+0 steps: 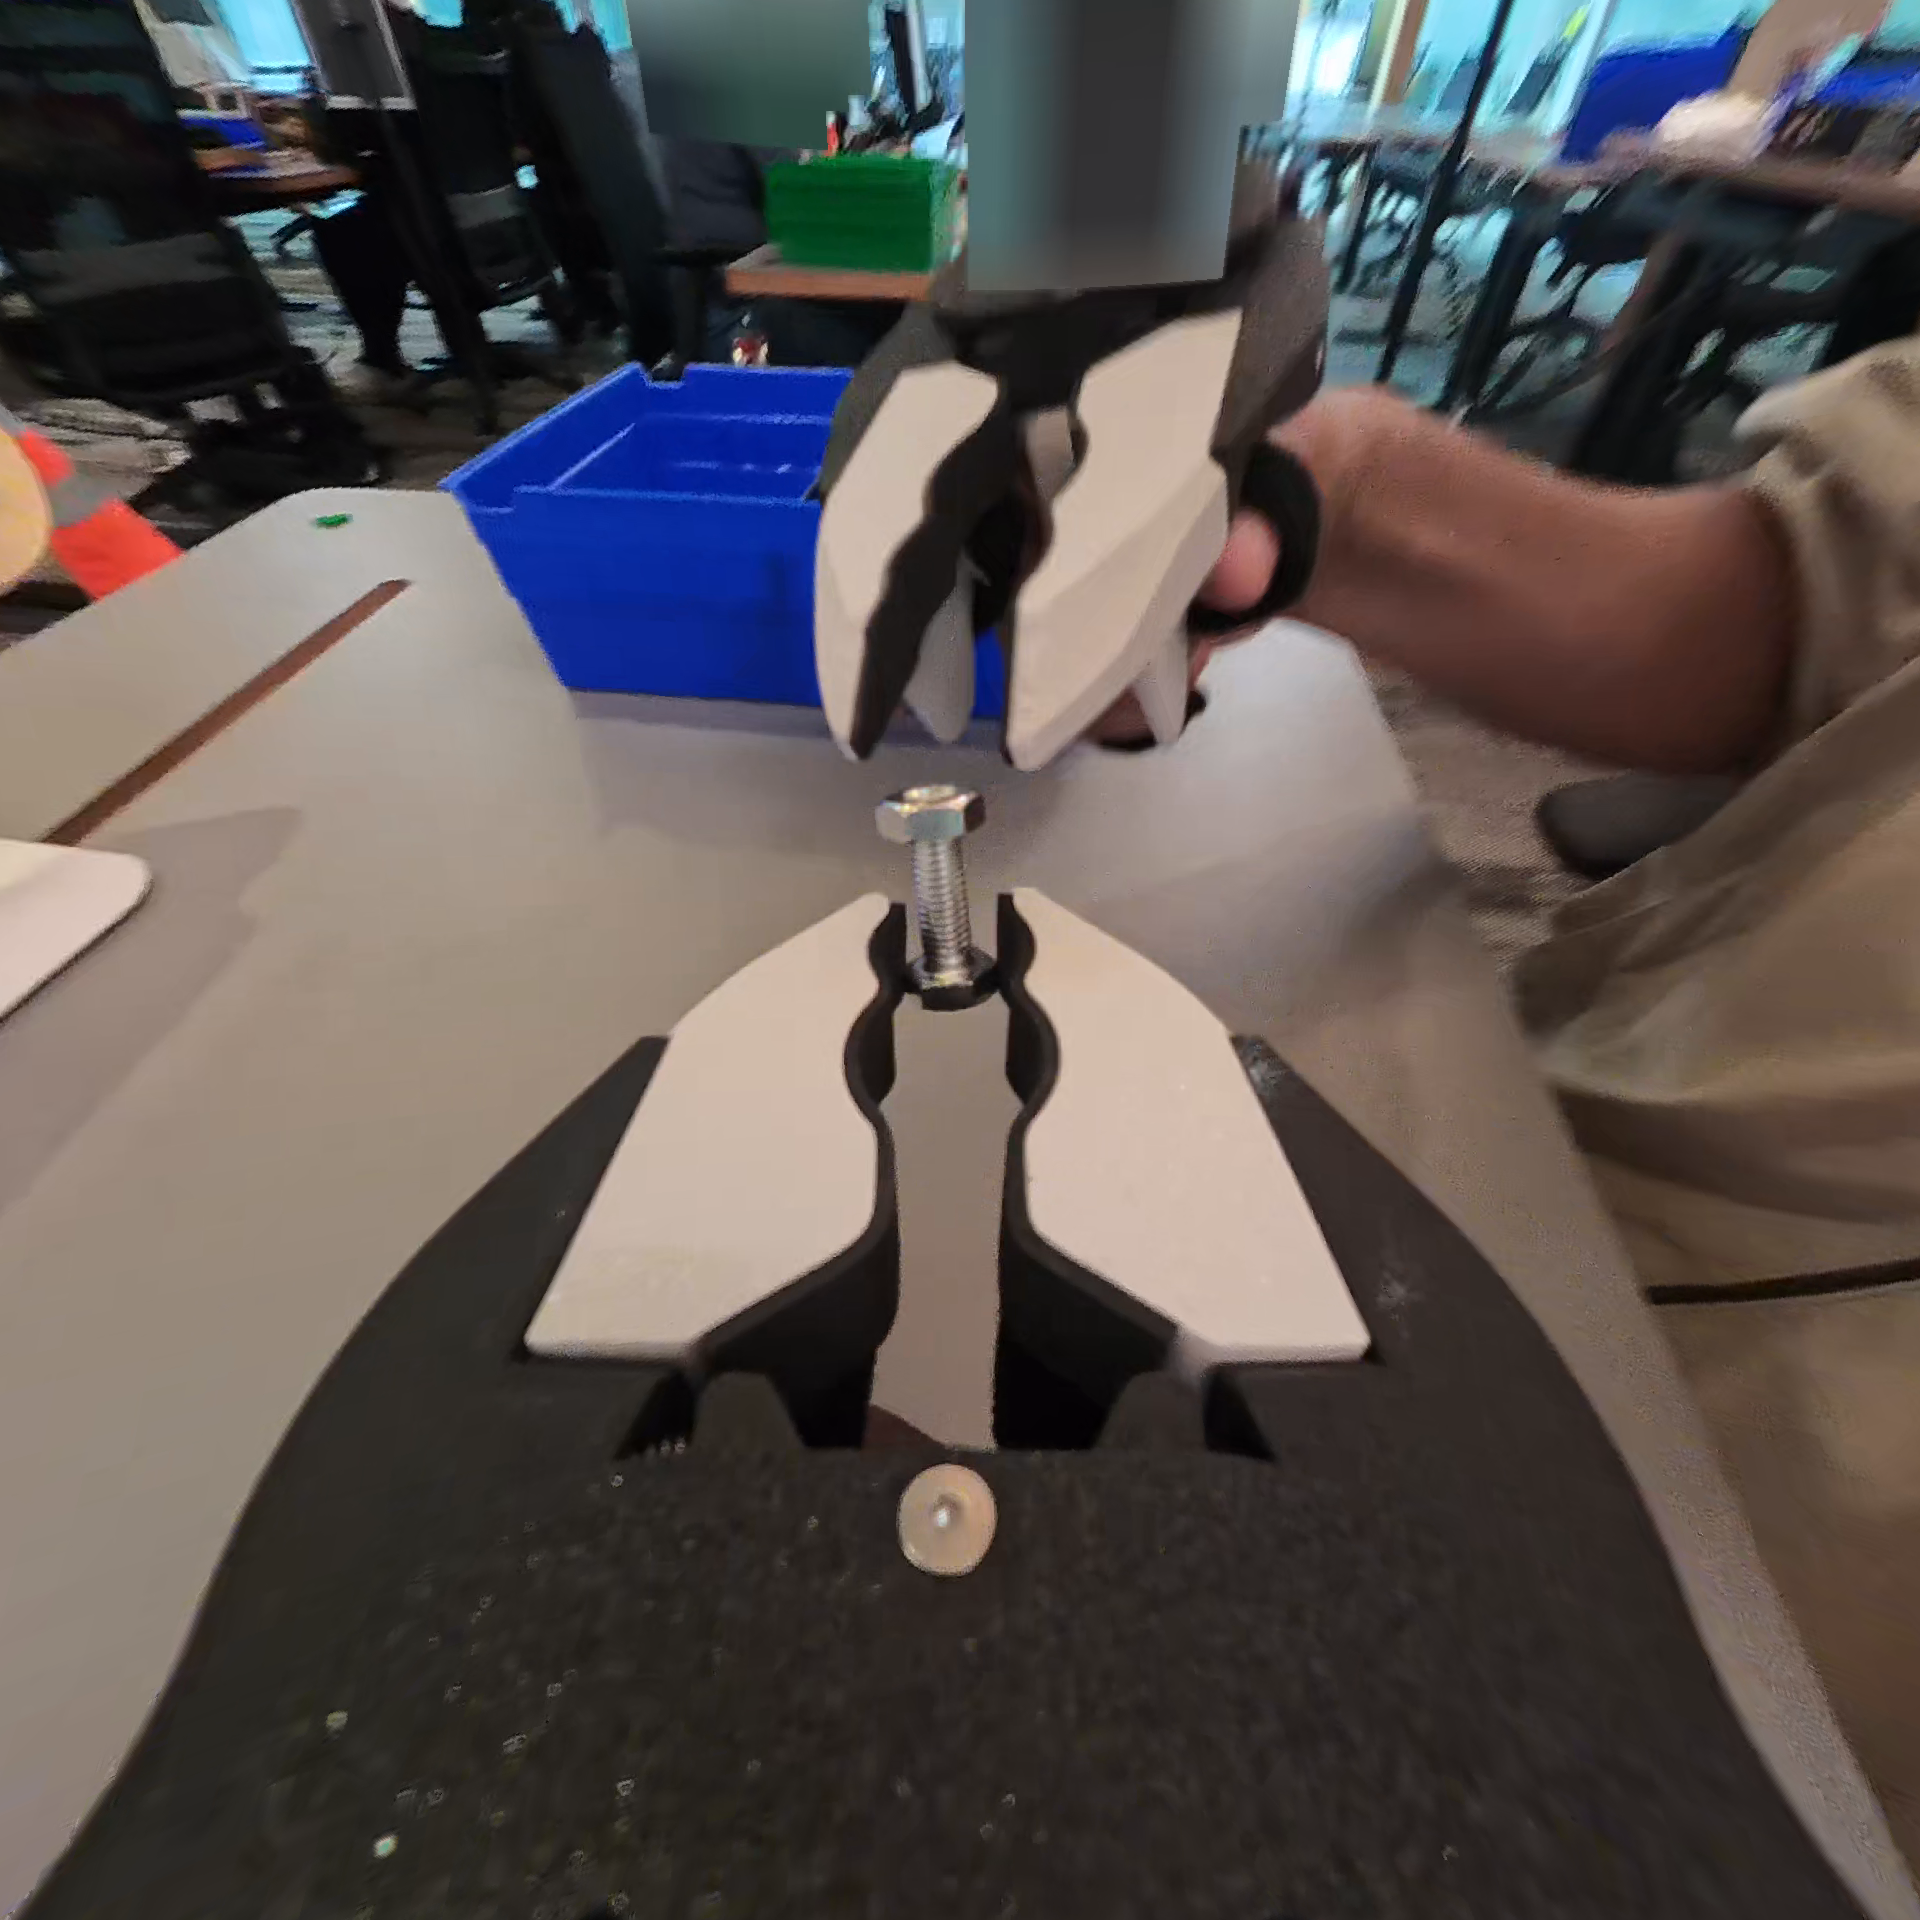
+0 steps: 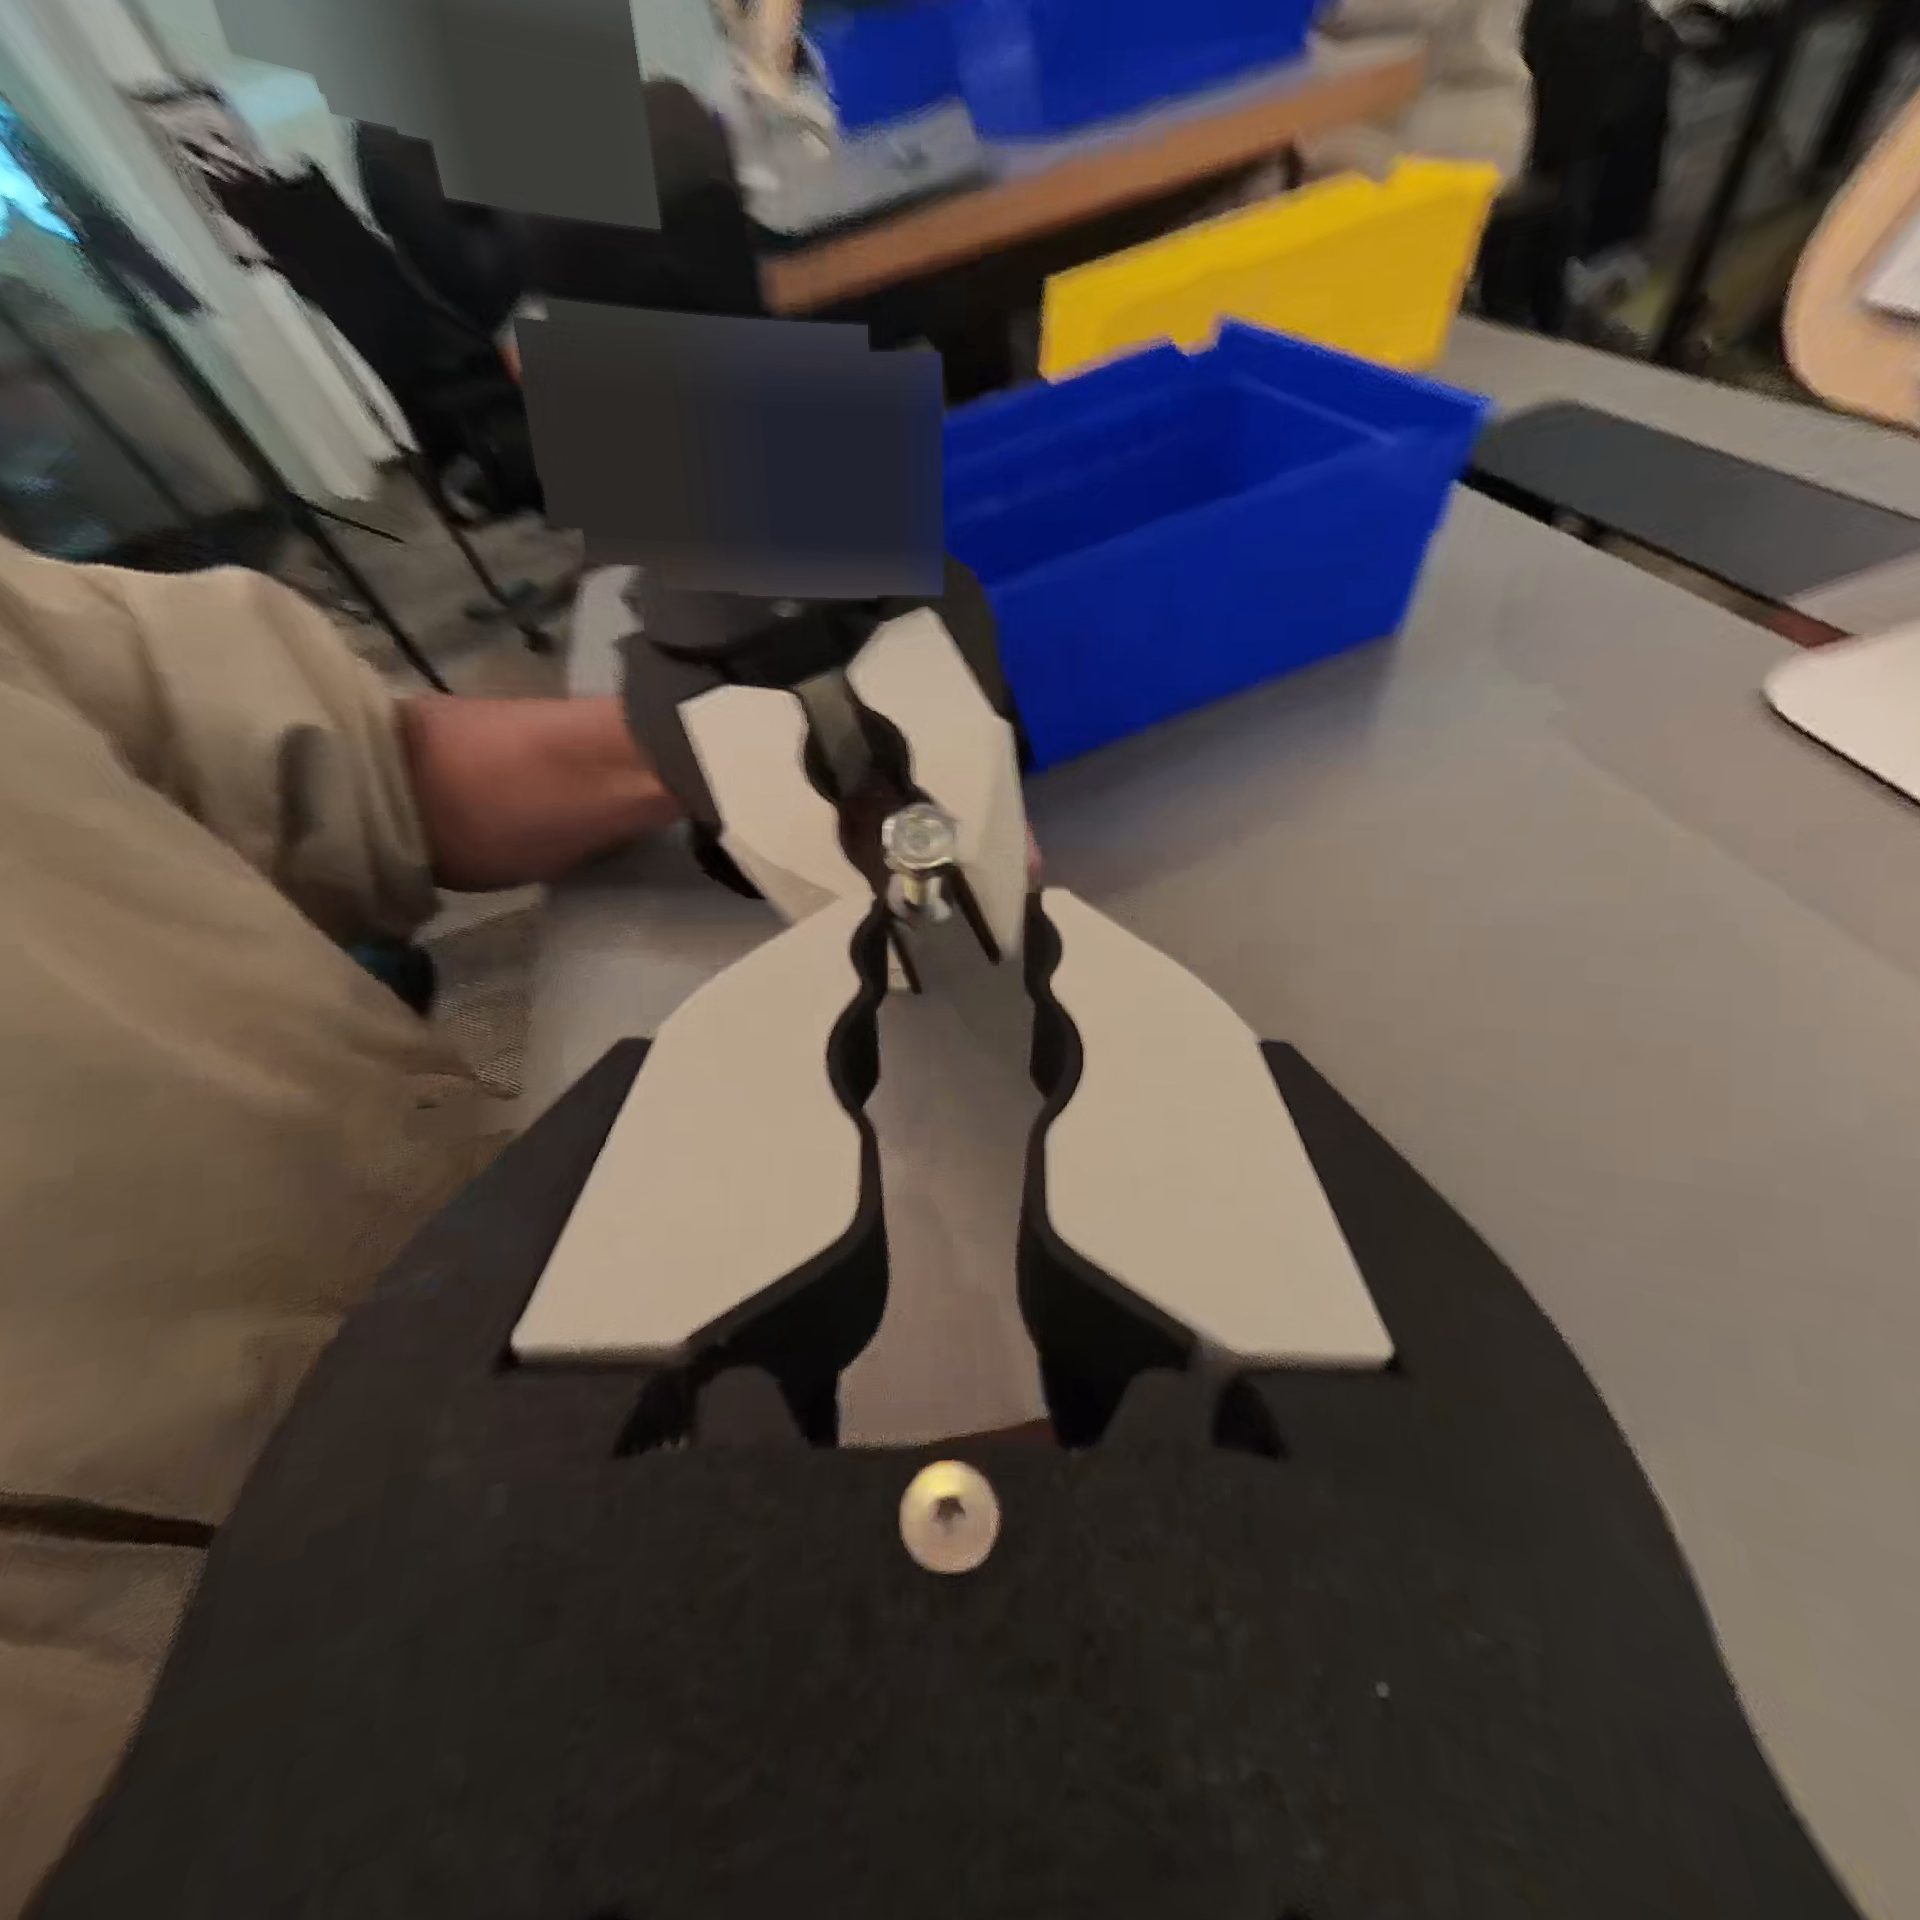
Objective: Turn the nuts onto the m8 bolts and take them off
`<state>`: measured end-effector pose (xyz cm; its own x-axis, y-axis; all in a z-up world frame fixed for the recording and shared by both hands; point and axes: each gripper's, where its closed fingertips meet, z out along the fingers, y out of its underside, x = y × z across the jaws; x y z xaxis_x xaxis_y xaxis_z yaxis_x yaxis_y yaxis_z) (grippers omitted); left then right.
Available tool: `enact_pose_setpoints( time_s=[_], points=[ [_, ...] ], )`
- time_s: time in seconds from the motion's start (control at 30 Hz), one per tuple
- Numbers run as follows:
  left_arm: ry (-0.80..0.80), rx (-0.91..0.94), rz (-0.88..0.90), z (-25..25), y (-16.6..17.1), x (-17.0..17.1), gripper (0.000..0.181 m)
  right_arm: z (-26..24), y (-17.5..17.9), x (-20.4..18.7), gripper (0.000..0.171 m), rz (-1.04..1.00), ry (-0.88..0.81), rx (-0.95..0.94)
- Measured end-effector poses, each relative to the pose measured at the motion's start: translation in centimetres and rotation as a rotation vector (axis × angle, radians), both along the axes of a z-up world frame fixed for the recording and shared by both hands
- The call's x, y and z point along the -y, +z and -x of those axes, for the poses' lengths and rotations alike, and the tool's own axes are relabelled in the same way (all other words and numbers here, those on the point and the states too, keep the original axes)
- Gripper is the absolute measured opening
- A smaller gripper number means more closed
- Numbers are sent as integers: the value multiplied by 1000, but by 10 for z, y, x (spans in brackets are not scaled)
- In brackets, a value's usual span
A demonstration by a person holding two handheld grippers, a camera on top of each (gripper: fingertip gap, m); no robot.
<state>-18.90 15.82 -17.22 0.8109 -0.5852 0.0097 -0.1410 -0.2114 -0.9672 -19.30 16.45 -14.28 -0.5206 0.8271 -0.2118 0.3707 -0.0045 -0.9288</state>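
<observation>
Shared workshop or lab space; grey worktable (image 1: 312, 935) up front with a blue parts bin (image 1: 665, 540) on it; a yellow bin (image 2: 1268, 270) behind; further wooden benches (image 2: 1039, 218) carrying more blue bins; green crates (image 1: 862, 208); black office chairs (image 1: 156, 312); carpeted floor.

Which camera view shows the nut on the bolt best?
The left wrist view: the nut sits sharp and unobstructed at the far end of the bolt, which the left gripper holds by its head. In the right wrist view the nut is small, blurred and seen end-on, between the right gripper fingers.
</observation>
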Motion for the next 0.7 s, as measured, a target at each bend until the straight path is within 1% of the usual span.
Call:
enact_pose_setpoints(
  time_s=[0.07, 0.17, 0.27, 0.37, 0.6, 0.7],
  points=[
    [54, -83, -13, 6, -6, -5, 16, 2, -5, -6, 26, -10, -48, 92],
    [123, -237, -23, 11, -19, -11, 17, 3, -15, -2, 30, -66, -72, 194],
    [122, -295, -14, 7, -27, -12, 16, 5, -22, 8, 28, -113, -54, 238],
    [104, -293, -9, 2, -29, -11, 16, 5, -28, 7, 15, -198, -58, 240],
    [31, -211, 13, -9, -25, -4, 16, -1, -32, 13, 15, -422, 52, 212],
    [-47, -160, 56, -17, -26, 4, 16, -7, -32, 20, 15, -519, 149, 192]
  ],
)
